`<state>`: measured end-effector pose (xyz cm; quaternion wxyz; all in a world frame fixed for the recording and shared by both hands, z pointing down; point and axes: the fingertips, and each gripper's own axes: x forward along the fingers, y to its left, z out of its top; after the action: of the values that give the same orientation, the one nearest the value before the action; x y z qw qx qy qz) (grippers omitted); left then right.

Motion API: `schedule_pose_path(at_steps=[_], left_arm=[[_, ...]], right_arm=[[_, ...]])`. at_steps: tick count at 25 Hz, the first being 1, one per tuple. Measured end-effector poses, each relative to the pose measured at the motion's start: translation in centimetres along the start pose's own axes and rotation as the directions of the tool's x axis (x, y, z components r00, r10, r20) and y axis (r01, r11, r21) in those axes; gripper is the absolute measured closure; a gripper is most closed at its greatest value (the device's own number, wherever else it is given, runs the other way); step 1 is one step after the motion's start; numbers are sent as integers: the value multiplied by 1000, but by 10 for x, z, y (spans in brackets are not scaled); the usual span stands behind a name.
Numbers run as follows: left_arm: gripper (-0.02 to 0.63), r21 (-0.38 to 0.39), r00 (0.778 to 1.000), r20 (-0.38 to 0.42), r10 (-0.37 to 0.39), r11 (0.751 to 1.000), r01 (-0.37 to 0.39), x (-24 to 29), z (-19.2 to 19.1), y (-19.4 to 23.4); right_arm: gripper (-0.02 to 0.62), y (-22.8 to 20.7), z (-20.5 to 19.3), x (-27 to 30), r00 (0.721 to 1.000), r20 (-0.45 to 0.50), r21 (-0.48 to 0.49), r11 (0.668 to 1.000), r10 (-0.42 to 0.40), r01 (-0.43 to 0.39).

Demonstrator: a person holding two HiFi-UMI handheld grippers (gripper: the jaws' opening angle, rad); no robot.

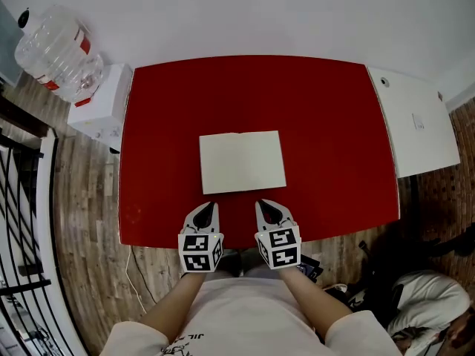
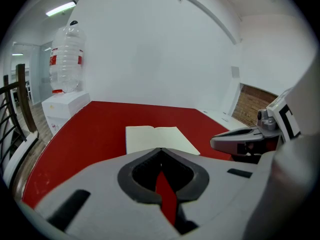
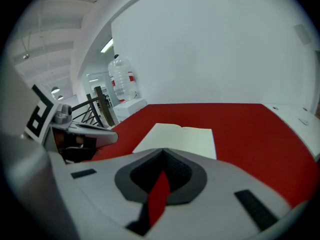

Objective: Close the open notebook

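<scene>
An open notebook (image 1: 243,161) with blank cream pages lies flat in the middle of the red table (image 1: 326,117). It also shows ahead in the left gripper view as the notebook (image 2: 156,137) and in the right gripper view as the notebook (image 3: 181,139). My left gripper (image 1: 210,207) hovers just short of the notebook's near edge, left of centre, its jaws shut with nothing between them. My right gripper (image 1: 263,205) hangs beside it near that same edge, jaws shut and empty. Neither one touches the pages.
A white water dispenser (image 1: 100,110) with a clear bottle (image 1: 56,50) stands left of the table. A white side table (image 1: 419,121) adjoins the right edge. A black railing (image 1: 22,221) runs along the far left, and a bag (image 1: 423,291) lies on the floor at right.
</scene>
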<state>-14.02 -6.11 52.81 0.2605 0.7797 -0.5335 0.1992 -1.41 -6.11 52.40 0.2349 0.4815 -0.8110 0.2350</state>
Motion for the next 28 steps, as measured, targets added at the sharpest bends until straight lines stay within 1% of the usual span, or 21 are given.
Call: schedule_pose_path(at_steps=[2,7,10,18,24,28], left_arm=[[600,5,1000,-3,9,1000,-9,6,-5,5],[600,-20,1000,-11,21,1000,-22,18,-11,16],[600,-11,999,-11,30,999,-30,25,-14,22],[600,-29,996,-52,66,997,-68,43,-33,49],[600,-28,995,-72,73,997,-75,55,-45,59],[554,-55,994,-92,64,996,-70,64,-54,66]], right_arm=[[591,-2,-4,6,1000,-10,-4,1000,-5,5],[591,-3,-12,20,1000,-27,-2,1000,-13,13],[592,-5,-15,27,999,-34,6,1000,-11,12],[591,-3,-23,45,999,-48,3,1000,-11,11],[592,-4,-31,56,998,-66,3,1000,-3,3],[591,-3,-35,60,997,-76,1,1000,5,-5]])
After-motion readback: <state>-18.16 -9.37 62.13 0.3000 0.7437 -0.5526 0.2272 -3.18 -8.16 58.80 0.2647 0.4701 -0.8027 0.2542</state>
